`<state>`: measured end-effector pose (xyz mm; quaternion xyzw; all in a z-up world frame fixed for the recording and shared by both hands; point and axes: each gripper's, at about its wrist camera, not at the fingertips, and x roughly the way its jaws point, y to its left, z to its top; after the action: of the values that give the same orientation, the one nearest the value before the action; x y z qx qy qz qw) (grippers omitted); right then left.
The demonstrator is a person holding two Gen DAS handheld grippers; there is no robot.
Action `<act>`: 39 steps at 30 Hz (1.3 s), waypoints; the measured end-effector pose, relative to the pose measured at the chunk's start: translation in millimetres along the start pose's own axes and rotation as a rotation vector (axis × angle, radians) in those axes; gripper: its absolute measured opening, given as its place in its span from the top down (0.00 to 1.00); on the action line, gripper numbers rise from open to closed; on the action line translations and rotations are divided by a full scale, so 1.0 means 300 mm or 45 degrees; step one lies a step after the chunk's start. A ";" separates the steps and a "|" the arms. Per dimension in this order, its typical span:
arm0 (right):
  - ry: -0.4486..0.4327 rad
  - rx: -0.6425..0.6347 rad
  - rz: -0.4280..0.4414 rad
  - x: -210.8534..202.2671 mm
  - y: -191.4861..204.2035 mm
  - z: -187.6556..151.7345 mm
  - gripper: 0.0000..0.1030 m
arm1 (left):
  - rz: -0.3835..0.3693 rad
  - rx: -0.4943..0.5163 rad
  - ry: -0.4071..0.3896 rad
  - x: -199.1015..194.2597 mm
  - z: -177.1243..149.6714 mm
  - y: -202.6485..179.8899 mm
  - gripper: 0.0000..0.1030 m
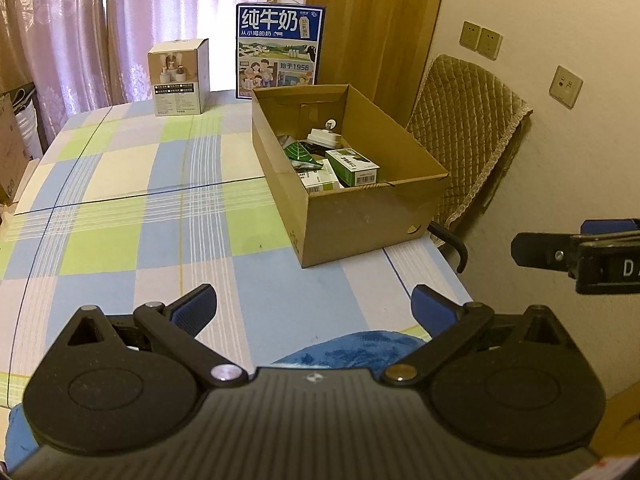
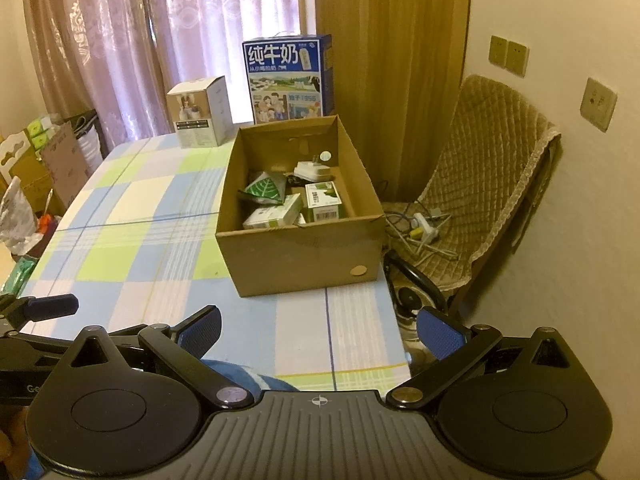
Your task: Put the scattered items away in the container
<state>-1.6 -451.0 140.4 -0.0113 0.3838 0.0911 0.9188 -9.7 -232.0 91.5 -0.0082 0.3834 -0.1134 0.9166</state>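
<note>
1. Leftmost, the left gripper (image 1: 314, 310) hovers low over the blue, green and white checked tablecloth (image 1: 120, 208), its blue-padded jaws wide apart, holding and touching nothing.
2. Centrally, the open brown cardboard box (image 2: 300, 256) sits near the table's right edge, presumably for easy reach; small green-and-white cartons (image 2: 322, 200) and a white plug already lie inside.
3. Rightmost, the right gripper (image 2: 318, 330) likewise gapes empty.

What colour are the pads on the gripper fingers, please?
Blue, textured pads on black arms; clearest in the right wrist view.
</note>
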 end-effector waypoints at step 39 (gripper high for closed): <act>-0.005 0.033 0.014 0.020 -0.005 -0.004 0.02 | 0.006 -0.035 -0.008 0.004 0.002 0.003 0.01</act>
<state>1.8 -451.6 135.3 0.0030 0.3833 0.0911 0.9191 -8.4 -231.5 91.0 -0.0202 0.3819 -0.1059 0.9179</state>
